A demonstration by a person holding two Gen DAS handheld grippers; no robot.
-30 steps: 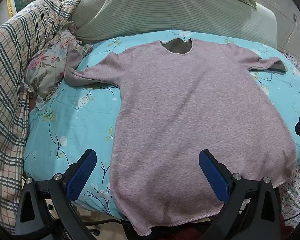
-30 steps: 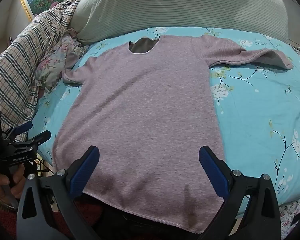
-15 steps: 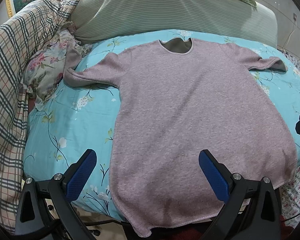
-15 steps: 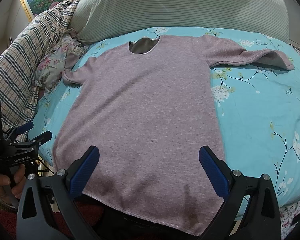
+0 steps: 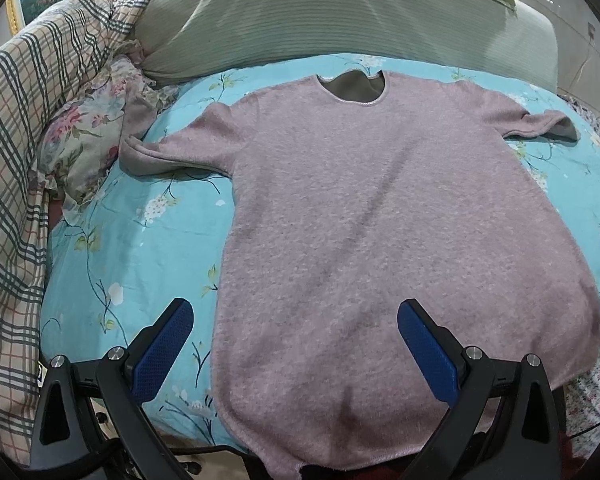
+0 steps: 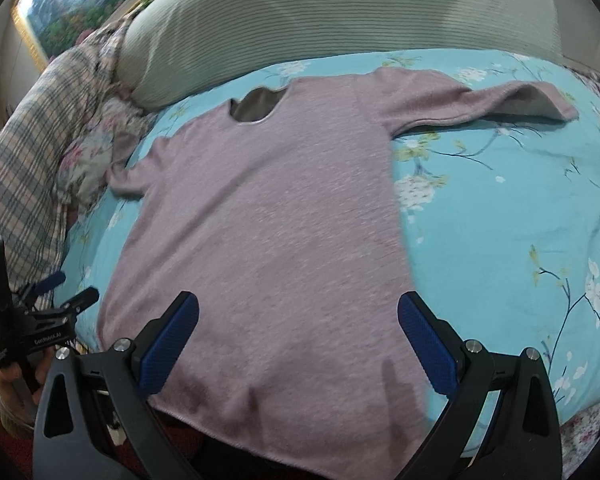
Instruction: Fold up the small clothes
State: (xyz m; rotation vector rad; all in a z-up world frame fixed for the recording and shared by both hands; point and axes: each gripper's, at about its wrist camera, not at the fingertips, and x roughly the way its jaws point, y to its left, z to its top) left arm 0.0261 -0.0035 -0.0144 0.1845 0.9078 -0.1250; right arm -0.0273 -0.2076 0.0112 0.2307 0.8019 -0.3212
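A pinkish-mauve long-sleeved top (image 5: 380, 220) (image 6: 268, 216) lies spread flat, face up, on a turquoise floral bed sheet (image 5: 140, 240) (image 6: 500, 208). Its neckline points away from me and its hem hangs over the near edge of the bed. The left sleeve (image 5: 172, 152) stretches toward the pillows and the right sleeve (image 6: 480, 100) lies out to the right. My left gripper (image 5: 296, 336) hovers open above the hem's left part, holding nothing. Over the hem's right part my right gripper (image 6: 298, 332) is open and holds nothing.
A large striped green pillow (image 5: 340, 20) lies behind the top. A plaid blanket (image 5: 16, 160) and a floral pillow (image 5: 80, 140) crowd the left side. In the right wrist view the other gripper (image 6: 40, 320) shows at the left edge, held by a hand (image 6: 8, 392).
The right wrist view has tilted and moved slightly forward, with motion blur. The left gripper has edged a little forward. The top has not moved and both grippers stay open.
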